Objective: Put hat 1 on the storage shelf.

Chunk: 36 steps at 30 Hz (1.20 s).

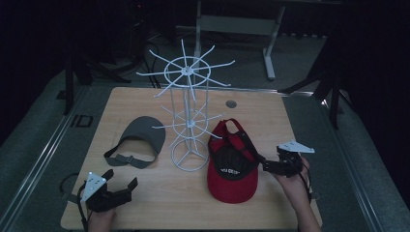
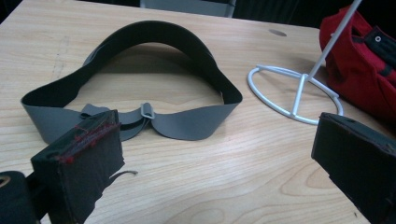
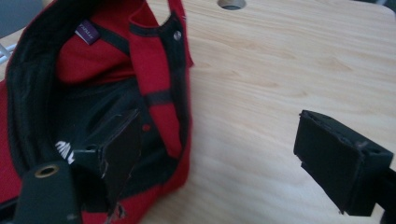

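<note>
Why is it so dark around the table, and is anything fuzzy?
High view: the room is dim, only the table is lit. Right gripper view: the red cap and the right tool look soft. Left gripper view: the grey visor is sharp.

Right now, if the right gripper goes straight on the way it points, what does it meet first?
Likely the red cap: the right gripper is open, its left jaw already inside the upturned cap, and the side wall lies between the jaws. Its right jaw faces bare table. Depth is uncertain.

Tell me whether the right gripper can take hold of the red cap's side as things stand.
Probably yes: the right gripper is open, one jaw already inside the upturned red fabric cap, the other outside over the bare wooden table, nothing between.
</note>
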Available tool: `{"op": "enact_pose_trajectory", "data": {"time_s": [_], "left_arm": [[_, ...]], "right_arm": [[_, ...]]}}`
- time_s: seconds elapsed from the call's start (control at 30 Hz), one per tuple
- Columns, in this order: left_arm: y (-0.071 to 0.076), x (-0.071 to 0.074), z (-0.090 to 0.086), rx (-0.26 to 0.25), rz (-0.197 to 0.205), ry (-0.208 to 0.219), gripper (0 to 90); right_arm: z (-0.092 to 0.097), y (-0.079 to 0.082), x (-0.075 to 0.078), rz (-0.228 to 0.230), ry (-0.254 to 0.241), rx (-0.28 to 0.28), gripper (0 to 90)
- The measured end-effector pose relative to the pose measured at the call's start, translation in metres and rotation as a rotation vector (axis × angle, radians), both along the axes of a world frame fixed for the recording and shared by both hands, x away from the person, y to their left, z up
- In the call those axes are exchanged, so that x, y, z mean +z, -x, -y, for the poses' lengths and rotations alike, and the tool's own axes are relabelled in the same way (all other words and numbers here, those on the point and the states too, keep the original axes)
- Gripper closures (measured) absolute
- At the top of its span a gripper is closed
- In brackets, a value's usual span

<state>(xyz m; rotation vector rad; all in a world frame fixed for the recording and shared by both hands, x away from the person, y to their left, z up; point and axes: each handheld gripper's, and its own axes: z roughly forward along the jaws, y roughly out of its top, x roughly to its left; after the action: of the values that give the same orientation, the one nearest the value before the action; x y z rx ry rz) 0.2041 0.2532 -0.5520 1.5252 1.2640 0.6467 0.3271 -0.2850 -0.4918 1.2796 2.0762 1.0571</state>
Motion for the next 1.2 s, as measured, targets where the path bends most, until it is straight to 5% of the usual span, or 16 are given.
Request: {"op": "enact_pose_trajectory", "data": {"time_s": [0.2,0.33,0.93,1.2], "left_arm": [[0.002,0.001,0.002,-0.001,0.012,0.003,2.5],[0.002,0.001,0.001,-0.004,0.010,0.016,2.5],[0.002,0.000,0.002,-0.006,0.007,0.018,2.5],[0.001,0.000,0.003,-0.011,0.002,0.020,2.5]], "right_arm": [[-0.024,-0.018,-0.004,-0.002,0.012,0.076,21.4],[-0.038,-0.027,-0.012,0.017,0.073,0.110,26.1],[-0.076,-0.043,-0.050,-0.071,0.283,0.206,37.7],[-0.074,-0.047,-0.053,-0.086,0.267,0.224,63.0]]}}
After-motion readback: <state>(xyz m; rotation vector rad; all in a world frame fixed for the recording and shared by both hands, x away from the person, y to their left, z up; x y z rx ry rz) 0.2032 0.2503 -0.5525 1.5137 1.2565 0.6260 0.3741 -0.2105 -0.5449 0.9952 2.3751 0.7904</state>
